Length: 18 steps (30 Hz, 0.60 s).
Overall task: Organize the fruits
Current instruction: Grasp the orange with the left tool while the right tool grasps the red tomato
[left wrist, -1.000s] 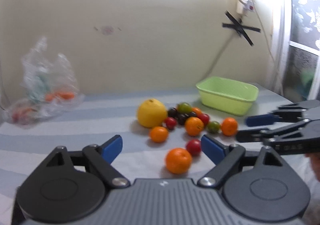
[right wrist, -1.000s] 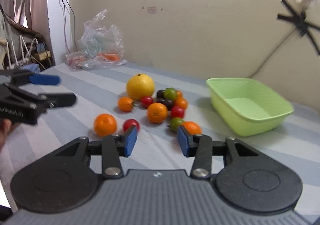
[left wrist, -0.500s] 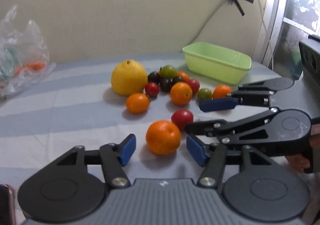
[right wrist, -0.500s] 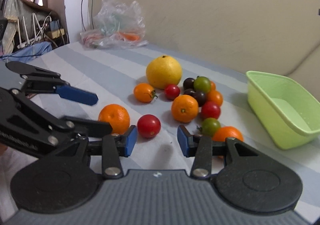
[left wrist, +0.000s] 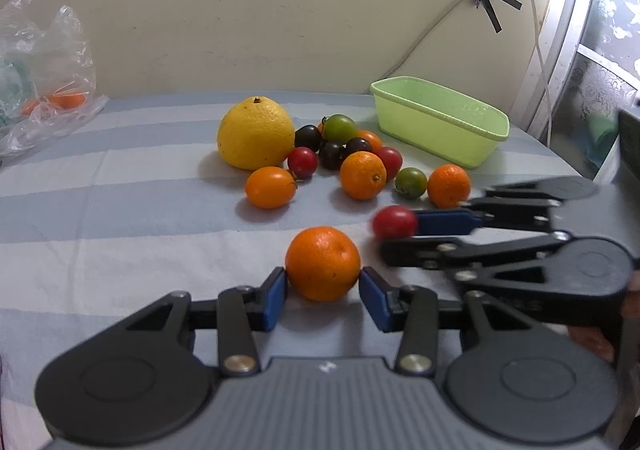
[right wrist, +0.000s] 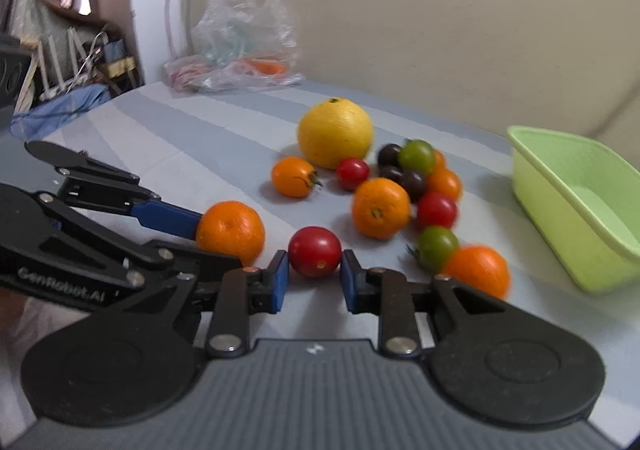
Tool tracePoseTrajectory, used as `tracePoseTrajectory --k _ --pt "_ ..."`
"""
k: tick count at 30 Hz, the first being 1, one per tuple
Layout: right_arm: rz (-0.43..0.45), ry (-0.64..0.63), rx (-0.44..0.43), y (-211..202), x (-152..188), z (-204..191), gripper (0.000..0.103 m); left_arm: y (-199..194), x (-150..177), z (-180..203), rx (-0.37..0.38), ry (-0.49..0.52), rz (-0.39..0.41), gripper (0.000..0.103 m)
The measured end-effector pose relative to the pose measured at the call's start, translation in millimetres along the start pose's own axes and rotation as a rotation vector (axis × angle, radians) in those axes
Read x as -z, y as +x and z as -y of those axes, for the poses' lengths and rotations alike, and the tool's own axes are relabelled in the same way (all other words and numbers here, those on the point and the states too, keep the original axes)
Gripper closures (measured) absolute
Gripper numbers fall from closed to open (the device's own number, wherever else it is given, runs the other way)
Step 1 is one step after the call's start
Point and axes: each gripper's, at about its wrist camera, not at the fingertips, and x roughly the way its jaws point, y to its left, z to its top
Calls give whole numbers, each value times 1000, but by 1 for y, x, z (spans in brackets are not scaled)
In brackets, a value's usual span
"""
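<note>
Bracketing the orange [left wrist: 322, 264], the left gripper [left wrist: 322, 292] stands parted, pads just beside its sides. The right gripper [right wrist: 313, 280] likewise flanks the tomato [right wrist: 315, 251], parted. Both fruits are round, no long axis.

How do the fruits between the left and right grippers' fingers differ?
The orange between the left gripper fingers is clearly larger than the red tomato between the right gripper fingers. The orange is orange with dimpled skin; the red tomato is red, smooth and glossy. Both are round, sit on the striped cloth, and are closely bracketed by blue pads; firm contact is unclear.
</note>
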Motion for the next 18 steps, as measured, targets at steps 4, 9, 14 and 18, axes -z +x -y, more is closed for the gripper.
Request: tracePoseTrajectory --k 4,9,14,18 --pt "22 22 60 -24 16 1 72 -2 0 8 -10 27 17 62" --pt "27 72 81 -31 24 2 72 4 -5 8 -28 16 14 62" --pt "20 81 89 -26 26 3 72 7 -5 10 -45 20 31 62" --pt "34 77 96 -27 30 1 72 6 -4 12 -50 22 47 64"
